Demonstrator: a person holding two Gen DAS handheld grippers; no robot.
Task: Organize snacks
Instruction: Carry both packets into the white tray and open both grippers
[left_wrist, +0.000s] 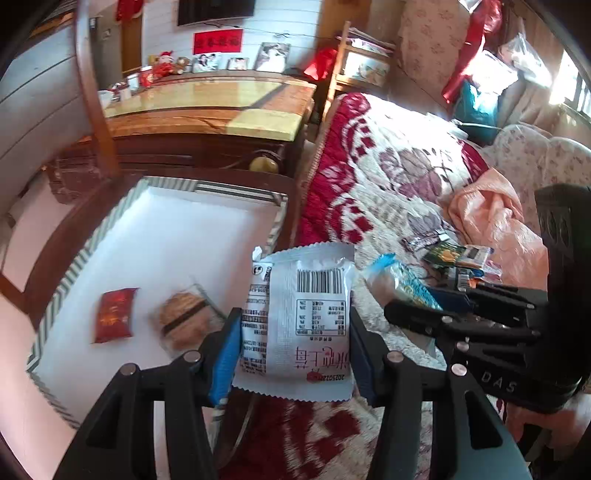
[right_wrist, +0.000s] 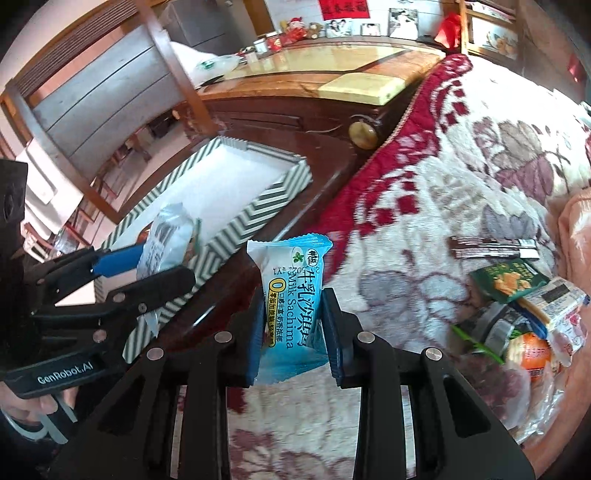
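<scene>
My left gripper (left_wrist: 293, 338) is shut on a white snack packet (left_wrist: 295, 325) with a barcode, held over the blanket beside the striped box (left_wrist: 70, 273). Inside that box lie a red packet (left_wrist: 112, 314) and a clear-wrapped round cake (left_wrist: 184, 325). My right gripper (right_wrist: 293, 325) is shut on a blue Milk Sachima packet (right_wrist: 291, 291), upright above the bed's edge. In the right wrist view the left gripper (right_wrist: 147, 266) with its white packet (right_wrist: 166, 240) hangs at the left, just over the striped box (right_wrist: 236, 225). The right gripper (left_wrist: 428, 295) shows at the right of the left wrist view.
A pile of loose snacks (right_wrist: 524, 310) lies on the red-and-white floral blanket (right_wrist: 461, 166) to the right. The box rests on a dark wooden frame (right_wrist: 317, 184). Behind stands a wooden cabinet (left_wrist: 207, 110) with photos and ornaments. A peach cloth (left_wrist: 495, 221) lies on the bed.
</scene>
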